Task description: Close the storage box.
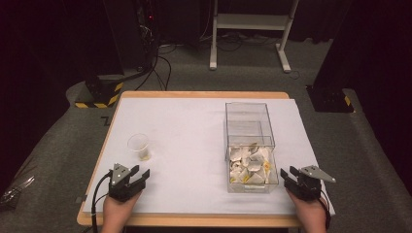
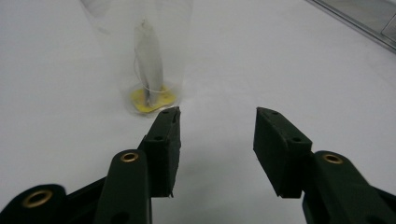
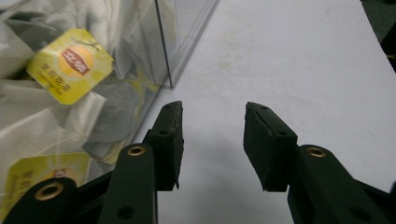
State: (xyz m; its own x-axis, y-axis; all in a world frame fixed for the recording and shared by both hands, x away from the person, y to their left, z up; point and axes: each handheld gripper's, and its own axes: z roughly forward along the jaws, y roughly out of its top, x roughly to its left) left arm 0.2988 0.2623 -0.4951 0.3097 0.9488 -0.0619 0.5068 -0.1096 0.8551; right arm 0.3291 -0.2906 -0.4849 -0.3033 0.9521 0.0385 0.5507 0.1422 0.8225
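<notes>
Two grippers sat at the near edge of the white table as you worked, one at each front corner, with a broad bare stretch of tabletop between them. Your left gripper rested near the front left edge, your right gripper just beside the front right edge; a strip of open surface ran past it on the far side.

Ahead of your left gripper stood a clear plastic cup, upright, with one tea bag standing inside it and its yellow tag flat on the cup's bottom. Just beside your right gripper stood a clear box, its near part heaped with tea bags bearing yellow tags, its far part bare.

Your left gripper's jaws stood apart with nothing between them, the left tip close to the cup's base. Your right gripper's jaws also stood parted and gripped nothing, just outside the box's wall.
</notes>
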